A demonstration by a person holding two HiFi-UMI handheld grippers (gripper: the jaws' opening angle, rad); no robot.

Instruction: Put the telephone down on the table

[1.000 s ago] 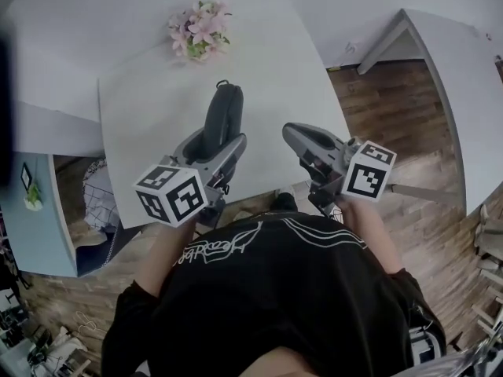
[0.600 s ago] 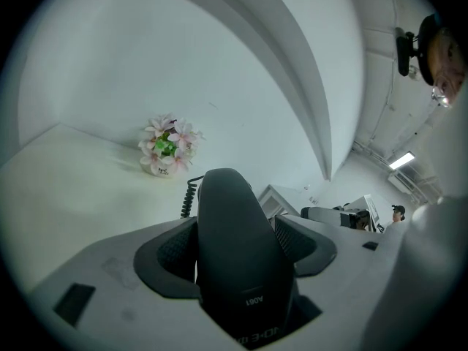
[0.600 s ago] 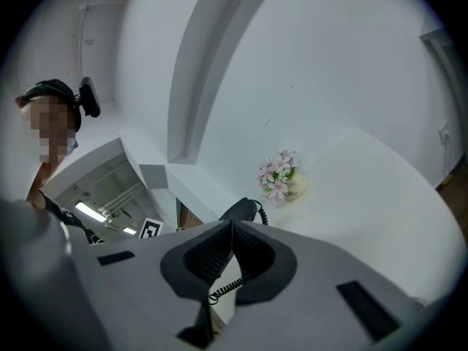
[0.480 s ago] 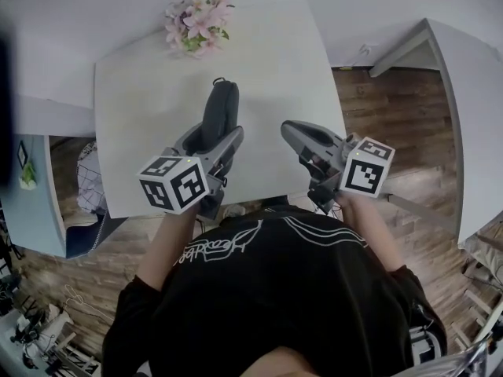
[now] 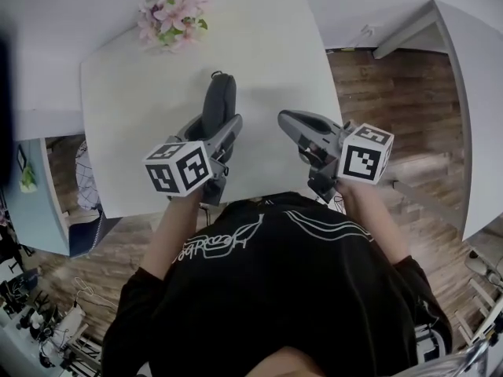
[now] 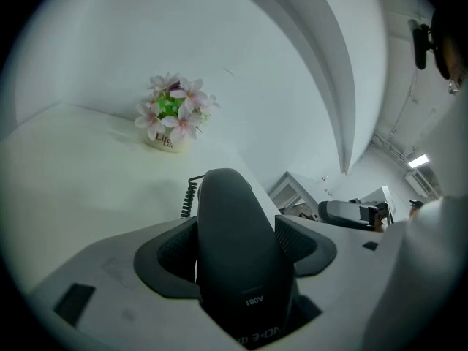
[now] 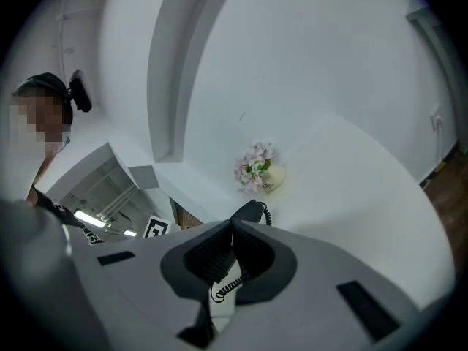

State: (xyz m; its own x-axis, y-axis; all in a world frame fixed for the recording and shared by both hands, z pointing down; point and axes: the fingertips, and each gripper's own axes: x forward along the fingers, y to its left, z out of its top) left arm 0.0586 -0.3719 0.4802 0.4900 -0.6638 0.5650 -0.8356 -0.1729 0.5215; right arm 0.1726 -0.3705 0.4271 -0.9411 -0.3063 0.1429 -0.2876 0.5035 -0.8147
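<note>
Here's the left gripper [image 5: 218, 134] over the desk [image 5: 267, 53], its fingers clamped on either side of the dark grey telephone [image 5: 218, 104], and the near end of that handset is swallowed between the grey finger pads, so only the rounded far end pokes out toward the back of the desk. From above it lies over the white surface, but whether it touches down or hangs just clear, that can't be told. The coiled cord [image 6: 189, 196] peeks out at the handset's left side in the left gripper view, and most of its run is hidden behind the handset and the gripper body. Over to the right gripper [image 5: 288, 119], just beside it over the near edge of the desk, fingers pressed together on nothing, a thin seam between the pads. Its own view catches the tip of the telephone past those pads and a bit of cord through the gap beneath them. At the far left corner sits a small pot of pink flowers [image 5: 169, 10], well apart from the handset. The person's black top [image 5: 275, 289] fills the lower head view and covers the desk's front edge, with wooden floor [image 5: 393, 100] off to the right
</note>
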